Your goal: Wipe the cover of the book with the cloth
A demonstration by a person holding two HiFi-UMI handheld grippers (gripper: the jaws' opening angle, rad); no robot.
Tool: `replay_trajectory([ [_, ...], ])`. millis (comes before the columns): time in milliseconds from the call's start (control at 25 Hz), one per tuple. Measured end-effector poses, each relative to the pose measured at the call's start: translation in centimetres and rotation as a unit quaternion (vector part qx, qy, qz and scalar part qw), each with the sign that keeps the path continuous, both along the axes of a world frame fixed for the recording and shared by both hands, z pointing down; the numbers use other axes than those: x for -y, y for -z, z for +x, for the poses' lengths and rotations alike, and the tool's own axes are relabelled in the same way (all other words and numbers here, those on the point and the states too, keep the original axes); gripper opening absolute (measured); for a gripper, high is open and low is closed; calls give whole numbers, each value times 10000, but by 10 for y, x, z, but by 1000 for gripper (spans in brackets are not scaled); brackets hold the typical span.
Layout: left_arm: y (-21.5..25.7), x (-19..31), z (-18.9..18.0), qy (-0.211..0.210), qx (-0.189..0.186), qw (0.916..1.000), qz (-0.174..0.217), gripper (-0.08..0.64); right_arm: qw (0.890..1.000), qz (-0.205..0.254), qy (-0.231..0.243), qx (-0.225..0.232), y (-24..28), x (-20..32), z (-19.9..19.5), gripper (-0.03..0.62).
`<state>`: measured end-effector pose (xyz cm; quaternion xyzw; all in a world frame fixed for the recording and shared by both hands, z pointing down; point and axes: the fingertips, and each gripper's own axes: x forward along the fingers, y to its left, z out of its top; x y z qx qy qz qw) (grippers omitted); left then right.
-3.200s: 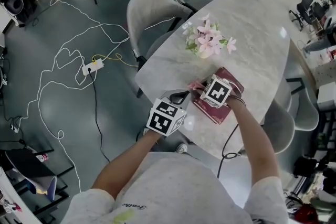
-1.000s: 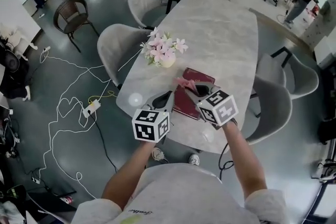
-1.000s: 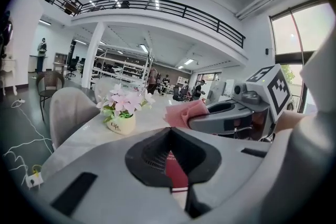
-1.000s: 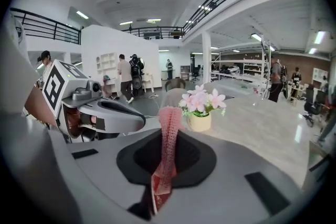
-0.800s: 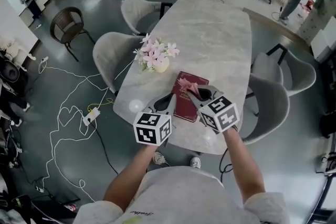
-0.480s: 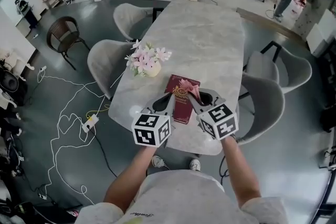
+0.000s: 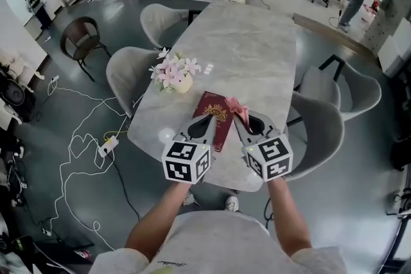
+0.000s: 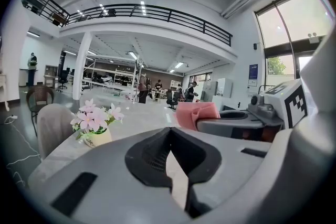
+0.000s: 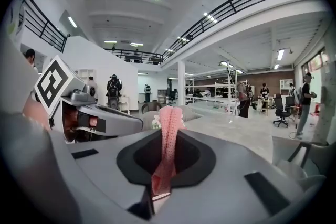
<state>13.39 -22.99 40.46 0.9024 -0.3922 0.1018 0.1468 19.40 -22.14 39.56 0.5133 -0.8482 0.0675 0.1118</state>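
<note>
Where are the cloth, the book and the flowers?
cloth (image 9: 167,136): right gripper view, middle of the pink strip.
book (image 7: 217,113): head view, red cover near the gold emblem.
flowers (image 7: 172,71): head view, on the pink blossoms.

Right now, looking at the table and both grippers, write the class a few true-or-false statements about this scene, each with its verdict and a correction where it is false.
1. The right gripper is shut on the pink cloth. True.
2. The left gripper is also gripping that cloth. False: its jaws are together with nothing between them.
3. The dark red book lies closed on the marble table. True.
4. The pot of pink flowers stands on top of the book. False: it stands on the table, apart from the book and on its left.
5. The cloth lies flat on the table, far from the book. False: it hangs from the right gripper's jaws over the book's right side.
</note>
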Motion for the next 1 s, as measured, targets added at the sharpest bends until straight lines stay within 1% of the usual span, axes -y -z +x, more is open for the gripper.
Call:
replay_trajectory([
  [720, 0, -9, 2, 215, 102, 9997, 52, 6, 9995, 47, 302, 15, -4, -7, -6, 16],
  [1000, -6, -7, 0, 225, 123, 9997, 41, 6, 9994, 43, 348, 31, -8, -4, -9, 15],
])
